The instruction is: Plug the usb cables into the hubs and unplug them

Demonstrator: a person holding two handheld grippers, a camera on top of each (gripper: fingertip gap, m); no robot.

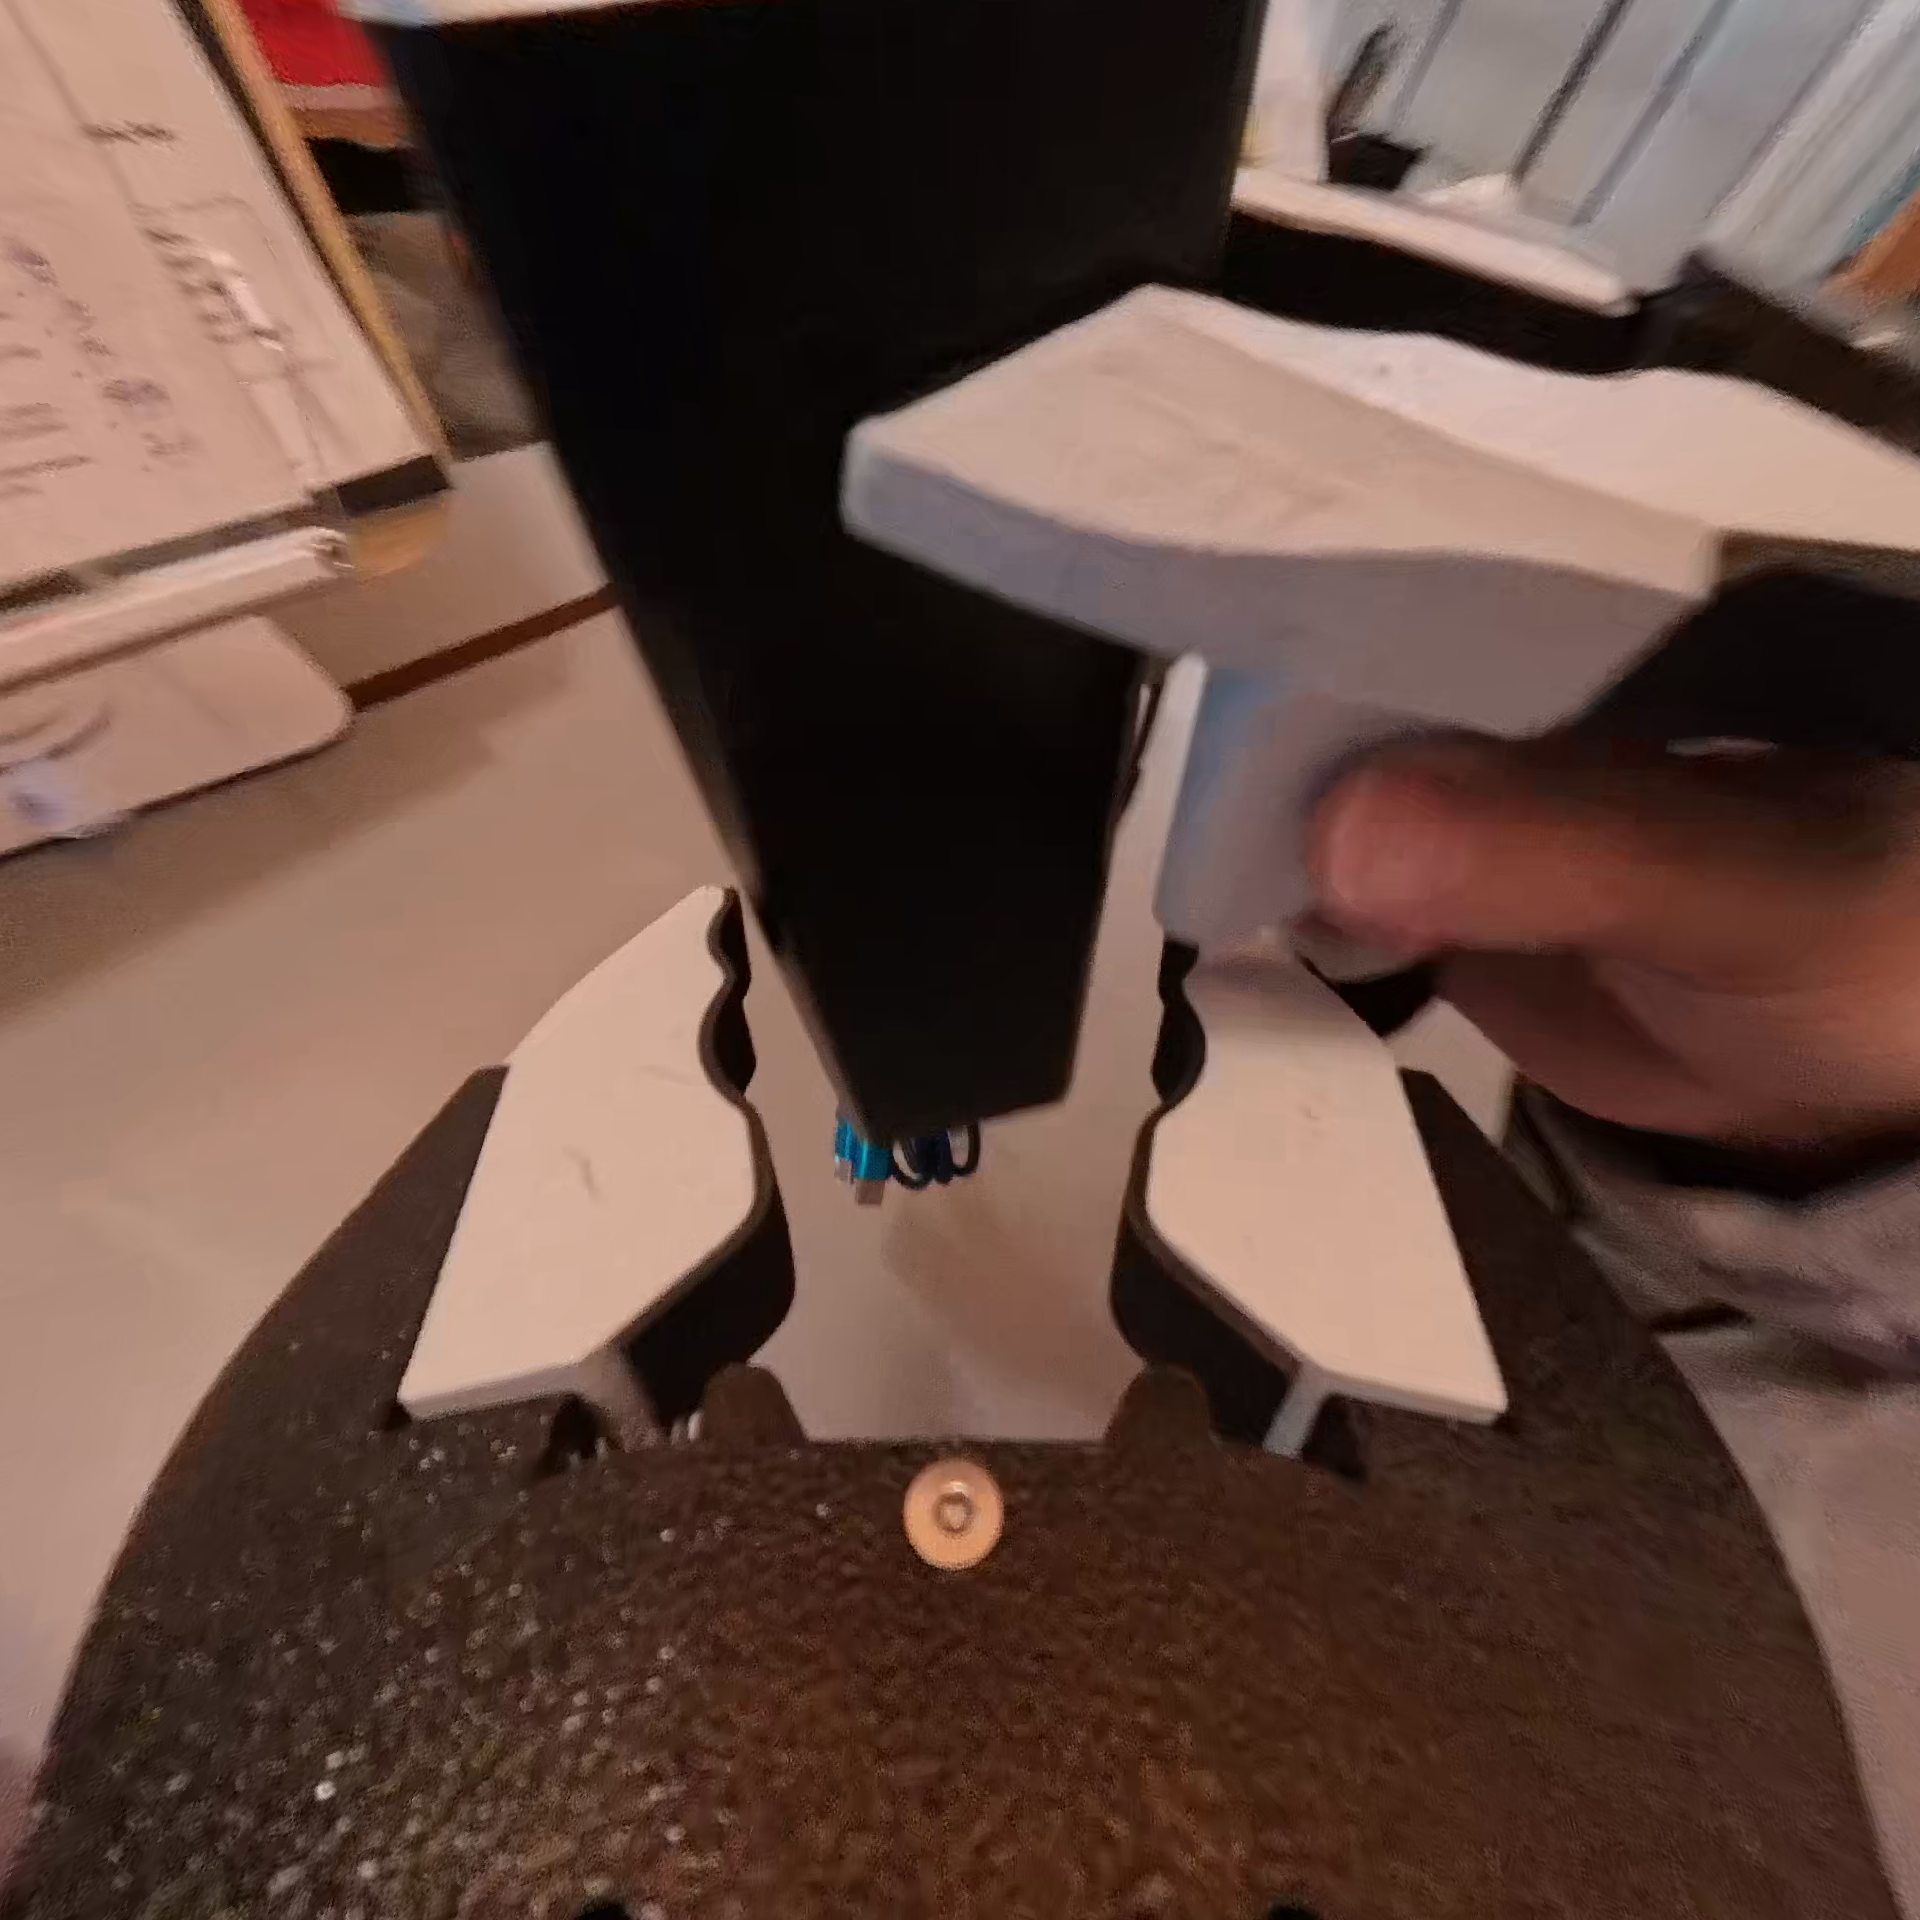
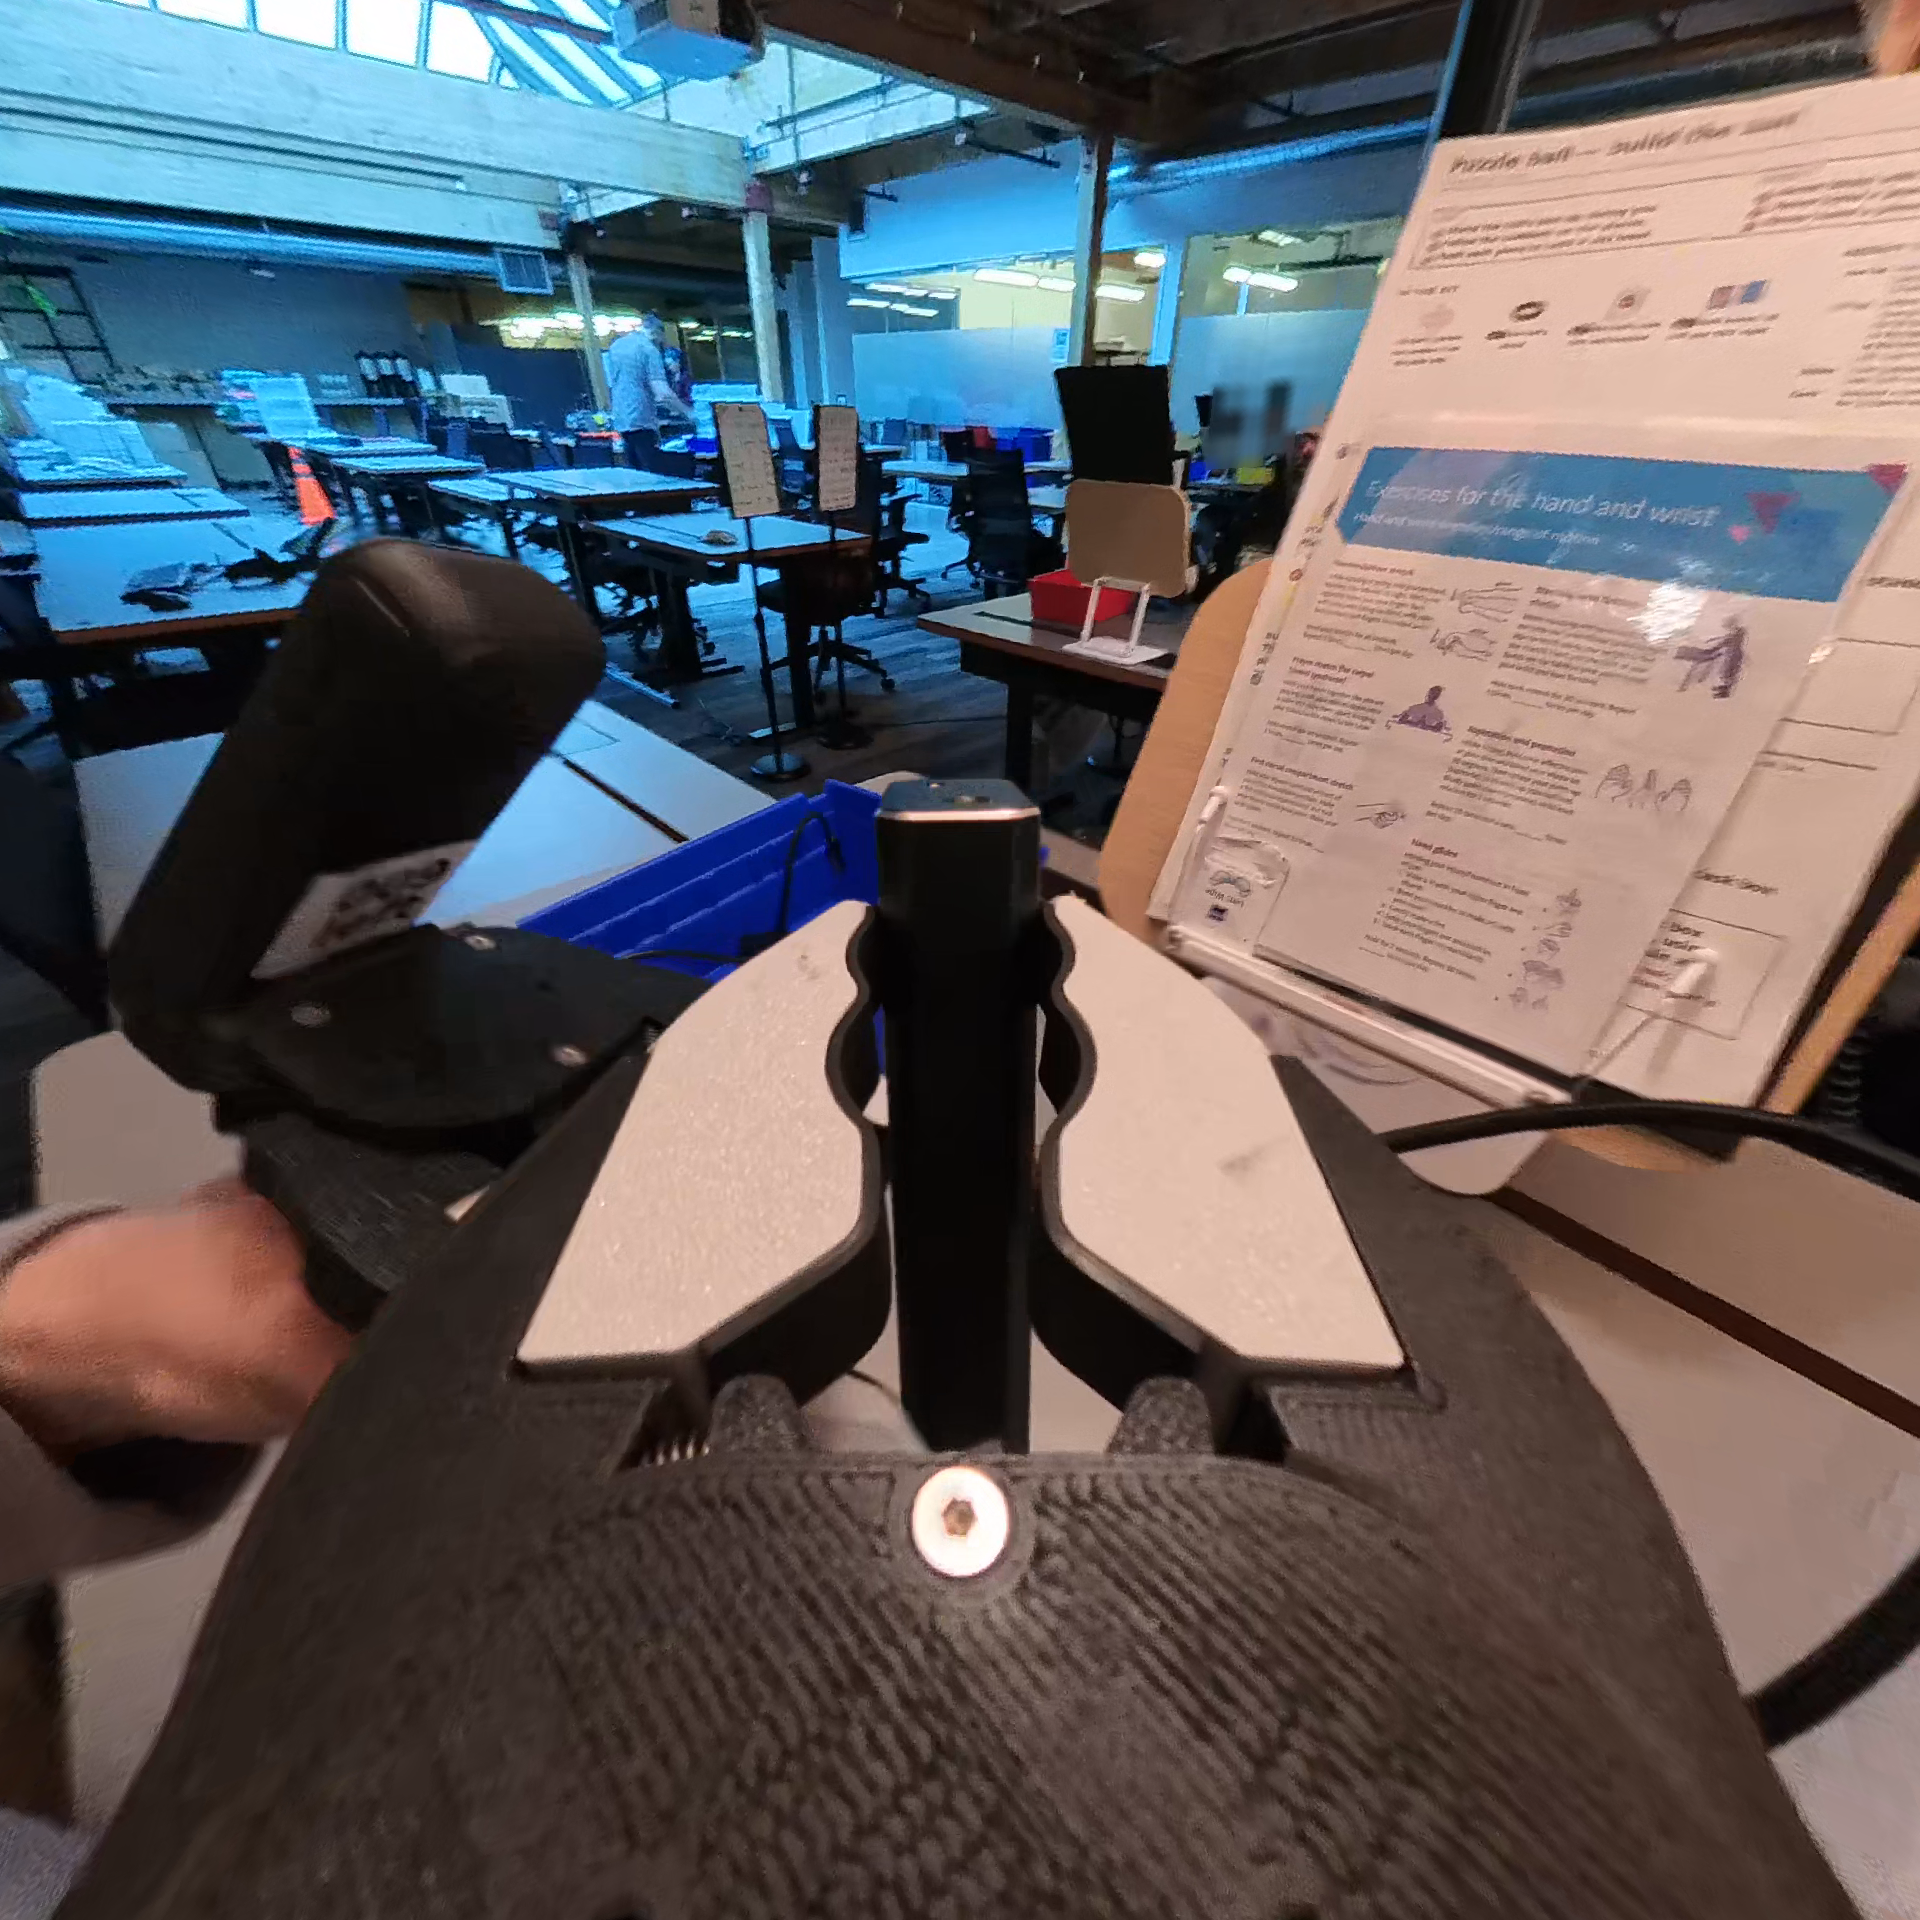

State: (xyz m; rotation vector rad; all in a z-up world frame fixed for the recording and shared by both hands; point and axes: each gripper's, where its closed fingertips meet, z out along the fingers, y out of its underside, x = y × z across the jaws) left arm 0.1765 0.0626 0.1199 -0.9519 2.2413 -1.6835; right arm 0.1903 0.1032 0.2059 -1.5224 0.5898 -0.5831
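Long black rectangular hub (image 2: 958, 1091) with a grey end cap, standing upright between the right gripper's (image 2: 958, 997) grey-faced fingers (image 2: 727, 1143) — pinched on both flanks, its capped end rising past the fingertips. Seen from the left wrist view as a broad black slab (image 1: 831, 520) reaching down into the gap of the left gripper (image 1: 951, 997), whose white-faced fingers (image 1: 613, 1143) stand spread wide, touching nothing. Bright blue braided usb cable (image 1: 904, 1153) with a metal plug, bunched at the slab's lower end, between the spread fingers and clear of both. Beyond the right fingertips, an open blue plastic bin (image 2: 717, 883) — a thin black wire looping inside. Right of those fingers, a tilted wooden board carrying printed sheets (image 2: 1538, 675). Left of them, the other gripper's black handle (image 2: 364, 748), in a person's hand (image 2: 156, 1320).
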